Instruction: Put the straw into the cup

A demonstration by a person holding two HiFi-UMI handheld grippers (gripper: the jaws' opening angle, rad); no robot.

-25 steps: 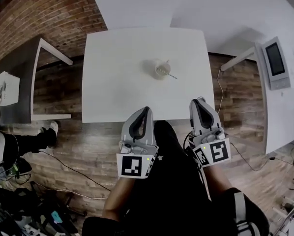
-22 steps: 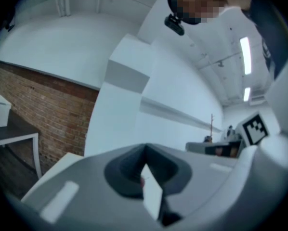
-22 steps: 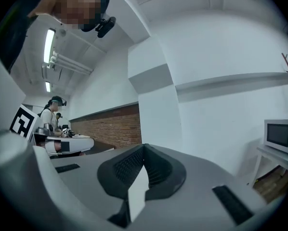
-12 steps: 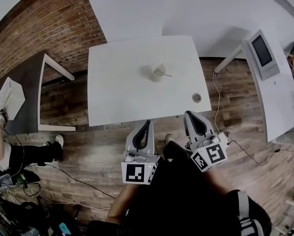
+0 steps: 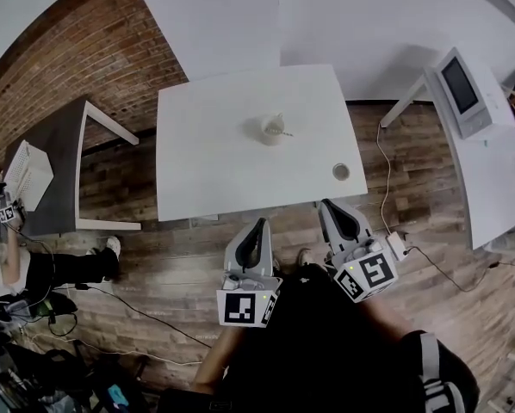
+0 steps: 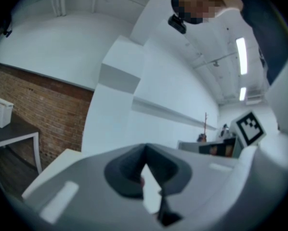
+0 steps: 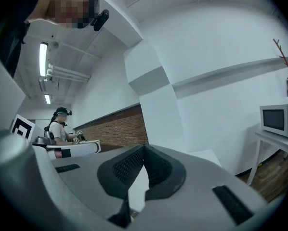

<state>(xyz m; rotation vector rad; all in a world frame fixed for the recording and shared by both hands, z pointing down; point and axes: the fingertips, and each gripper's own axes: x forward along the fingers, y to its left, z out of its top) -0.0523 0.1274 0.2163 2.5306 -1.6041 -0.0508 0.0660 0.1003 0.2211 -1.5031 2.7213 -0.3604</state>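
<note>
Jaws of my left gripper are pressed together tip to tip with nothing between them, and those of my right gripper are closed the same way, also empty. I hold both side by side close in front of my body, over the brown wooden plank floor, short of the near edge of the square white table that lies ahead of them; neither touches it. The small white cup stands upright near the middle of that table, well ahead of both grippers and roughly between their two lines of aim. A thin straw shows at the cup's side nearer my right gripper, its end pointing out past the rim; at this size I cannot tell whether it rests inside the cup or only against it. Just ahead of my right gripper, near the table's front edge, sits a small round grey object, too small to identify. Far off to the left of my left gripper is a dark grey side table with a white box on it, backed by a red brick wall. Off to the right of my right gripper a white microwave oven sits on a white counter. In the right gripper view another person wearing a head-mounted rig stands off to that gripper's left, in front of the brick wall.
</note>
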